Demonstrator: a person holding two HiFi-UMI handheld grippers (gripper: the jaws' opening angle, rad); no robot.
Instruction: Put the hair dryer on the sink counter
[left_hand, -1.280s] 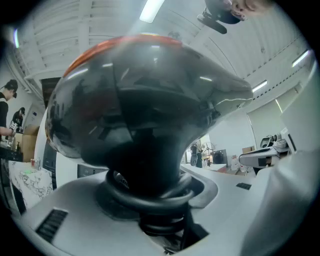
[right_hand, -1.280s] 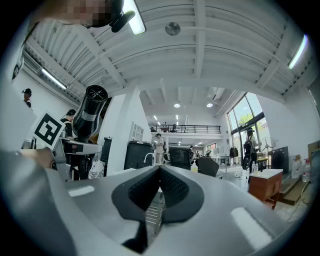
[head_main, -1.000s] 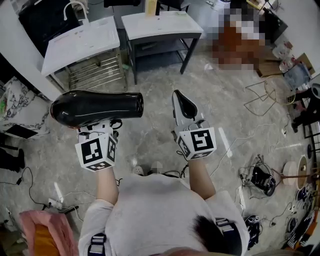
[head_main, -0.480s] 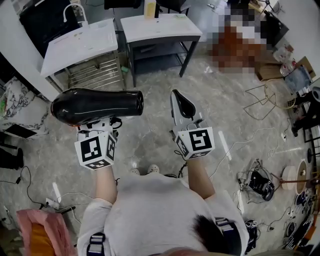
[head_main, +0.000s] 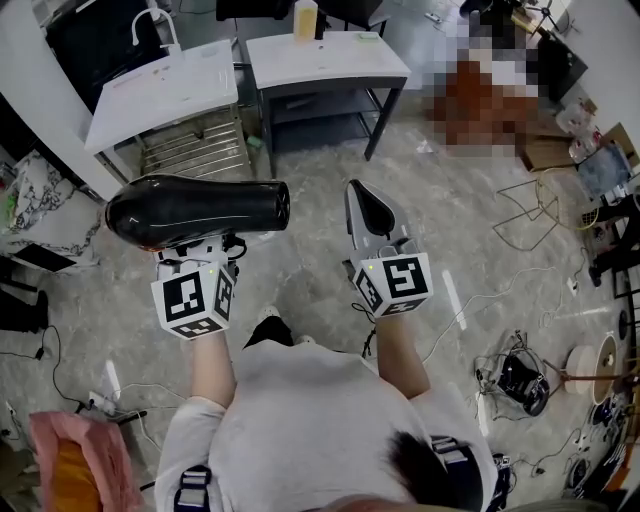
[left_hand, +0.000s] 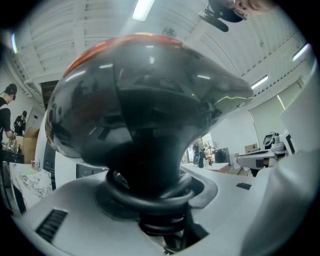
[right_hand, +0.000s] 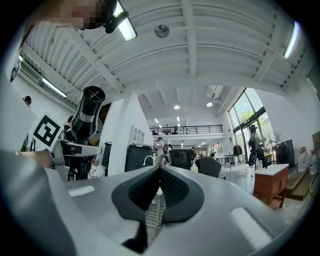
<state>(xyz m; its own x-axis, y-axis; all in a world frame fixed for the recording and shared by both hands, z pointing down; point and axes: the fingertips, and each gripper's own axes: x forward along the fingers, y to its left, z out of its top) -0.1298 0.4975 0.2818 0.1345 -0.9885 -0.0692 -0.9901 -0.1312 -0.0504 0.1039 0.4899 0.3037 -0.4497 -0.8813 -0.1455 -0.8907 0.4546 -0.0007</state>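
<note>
A glossy black hair dryer (head_main: 195, 212) lies crosswise, nozzle to the right, above my left gripper (head_main: 200, 248), which is shut on its handle. In the left gripper view the hair dryer (left_hand: 145, 105) fills the frame, its handle and coiled cord base sitting between the grey jaws. My right gripper (head_main: 366, 208) is shut and holds nothing; its dark pads (right_hand: 172, 189) meet along a thin seam. From the right gripper view the hair dryer (right_hand: 88, 112) shows at the left. The white sink counter (head_main: 165, 85) with its faucet (head_main: 150, 20) stands ahead at the upper left.
A metal rack (head_main: 195, 150) sits under the sink counter. Beside it is a white-topped table (head_main: 325, 55) on a dark frame, with a bottle (head_main: 305, 17) on it. Cables (head_main: 520, 375) and gear litter the floor at the right. A pink cloth (head_main: 75, 455) lies lower left.
The sink counter and table have slid slightly down in the head view as the person steps forward, a dark leg now showing. Both grippers keep their hold and pose.
</note>
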